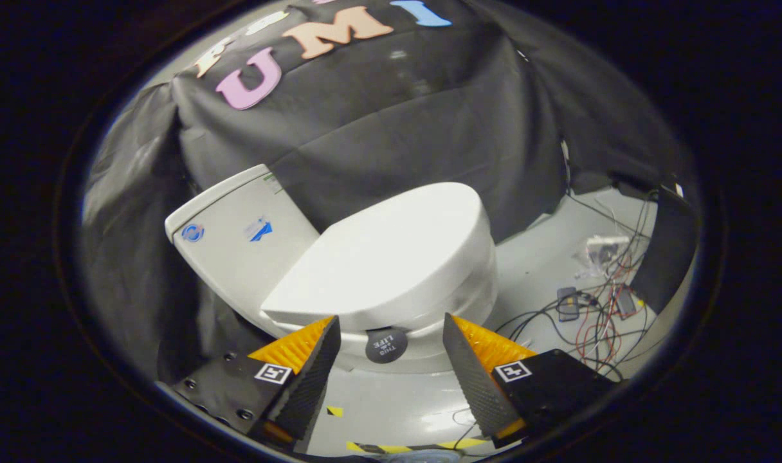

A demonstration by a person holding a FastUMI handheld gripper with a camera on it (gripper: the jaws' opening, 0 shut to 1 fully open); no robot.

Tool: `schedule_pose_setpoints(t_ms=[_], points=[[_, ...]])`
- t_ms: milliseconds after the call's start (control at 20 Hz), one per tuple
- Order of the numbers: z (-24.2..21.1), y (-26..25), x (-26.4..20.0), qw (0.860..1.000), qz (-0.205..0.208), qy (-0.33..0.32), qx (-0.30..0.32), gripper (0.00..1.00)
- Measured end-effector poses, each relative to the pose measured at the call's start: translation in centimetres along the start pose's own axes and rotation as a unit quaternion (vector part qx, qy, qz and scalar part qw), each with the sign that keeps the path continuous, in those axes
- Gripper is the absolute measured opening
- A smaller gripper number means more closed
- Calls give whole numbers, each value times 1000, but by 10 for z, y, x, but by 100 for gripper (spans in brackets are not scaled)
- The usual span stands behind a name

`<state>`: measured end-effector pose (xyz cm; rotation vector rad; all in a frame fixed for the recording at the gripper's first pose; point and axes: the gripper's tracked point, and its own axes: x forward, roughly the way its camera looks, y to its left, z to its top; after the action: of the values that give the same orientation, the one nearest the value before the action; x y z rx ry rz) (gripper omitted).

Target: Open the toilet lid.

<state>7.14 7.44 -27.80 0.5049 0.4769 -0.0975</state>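
- The tongs (391, 321) gape wide, gripping nothing, just short of the closed glossy white plastic toilet lid (391, 257).
- Likely slip: the fingers could skid off its smooth front edge.

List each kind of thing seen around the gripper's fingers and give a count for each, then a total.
Toilet, lid closed: 1
Toilet tank: 1
Round dark sticker on the bowl, between the open fingers: 1
Gripper: 1
Tangle of wires on the floor: 1
Total: 5
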Motion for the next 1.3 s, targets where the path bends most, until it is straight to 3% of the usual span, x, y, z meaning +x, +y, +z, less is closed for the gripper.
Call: schedule_pose_setpoints(t_ms=[250, 550, 700, 900, 950, 1050, 1100, 1150, 1200, 1300], points=[[-18, -2, 10, 991, 19, 21, 129, 99], [-44, 10, 36, 951, 65, 48, 300, 96], [-48, 17, 44, 929, 88, 44, 357, 69], [-32, 32, 46, 918, 132, 22, 373, 69], [-36, 13, 55, 929, 80, 29, 360, 49], [-30, 17, 53, 922, 90, 6, 376, 10], [-29, 18, 49, 925, 95, 4, 367, 4], [-33, 22, 64, 928, 89, 1, 361, 4], [-31, 17, 43, 930, 87, 1, 356, 1], [-27, 20, 50, 940, 82, 2, 332, 1]])
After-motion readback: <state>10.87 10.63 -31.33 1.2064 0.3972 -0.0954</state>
